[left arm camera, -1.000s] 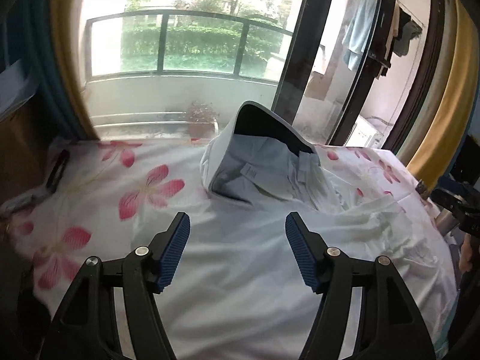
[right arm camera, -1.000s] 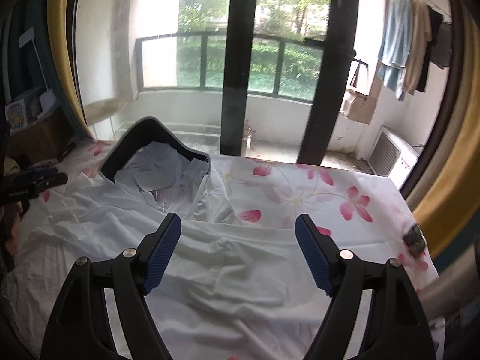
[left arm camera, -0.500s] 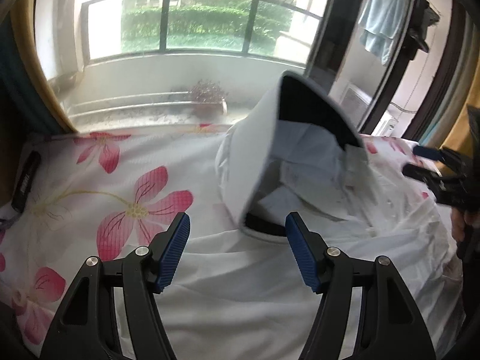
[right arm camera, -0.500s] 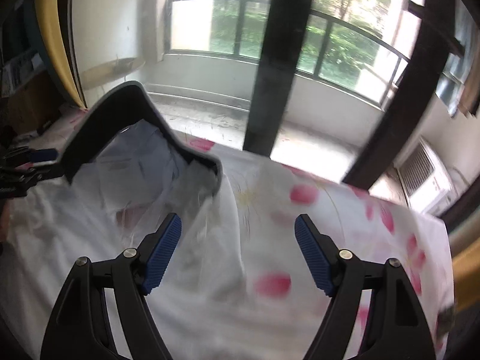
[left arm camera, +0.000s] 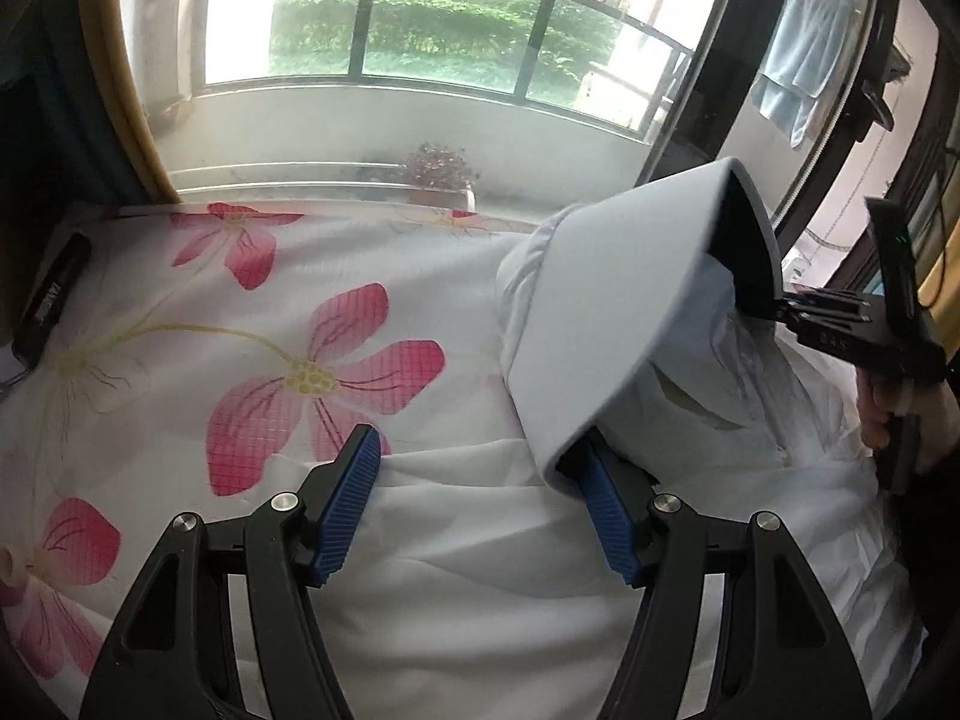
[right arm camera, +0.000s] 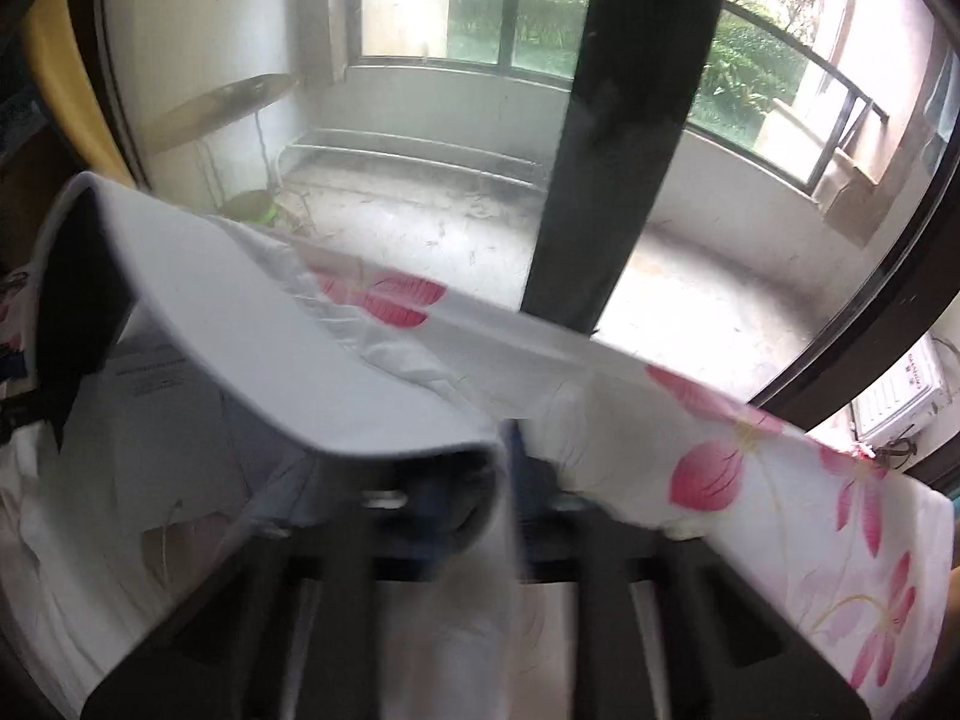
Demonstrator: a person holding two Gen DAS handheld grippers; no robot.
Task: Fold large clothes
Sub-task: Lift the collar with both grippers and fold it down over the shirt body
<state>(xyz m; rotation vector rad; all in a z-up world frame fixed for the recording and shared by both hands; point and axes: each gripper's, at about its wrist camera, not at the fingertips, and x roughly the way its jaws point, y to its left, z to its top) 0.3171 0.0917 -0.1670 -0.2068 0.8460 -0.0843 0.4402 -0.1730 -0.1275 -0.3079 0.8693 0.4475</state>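
Observation:
A white shirt (left arm camera: 480,588) lies spread on the flowered bedsheet (left arm camera: 180,312), its stiff pale collar (left arm camera: 606,312) standing up in an arch. My left gripper (left arm camera: 474,450) is open just above the shirt. The collar's near end rests against its right pad (left arm camera: 606,510), and nothing is pinched. My right gripper (left arm camera: 786,306) is shut on the collar's far end. In the blurred right wrist view the collar (right arm camera: 288,348) curls down into the closed jaws of that gripper (right arm camera: 510,468), with shirt cloth (right arm camera: 120,480) to the left.
A black flat device (left arm camera: 51,294) lies at the bed's left edge. A person's hand (left arm camera: 882,414) holds the right gripper. Behind the bed runs a glass balcony door with a dark frame (right arm camera: 618,132). A potted plant (left arm camera: 441,171) stands outside.
Both grippers came down and in toward the collar. The right gripper went from wide open to shut on the collar's end. The collar now looms larger and leans over the left gripper's right finger.

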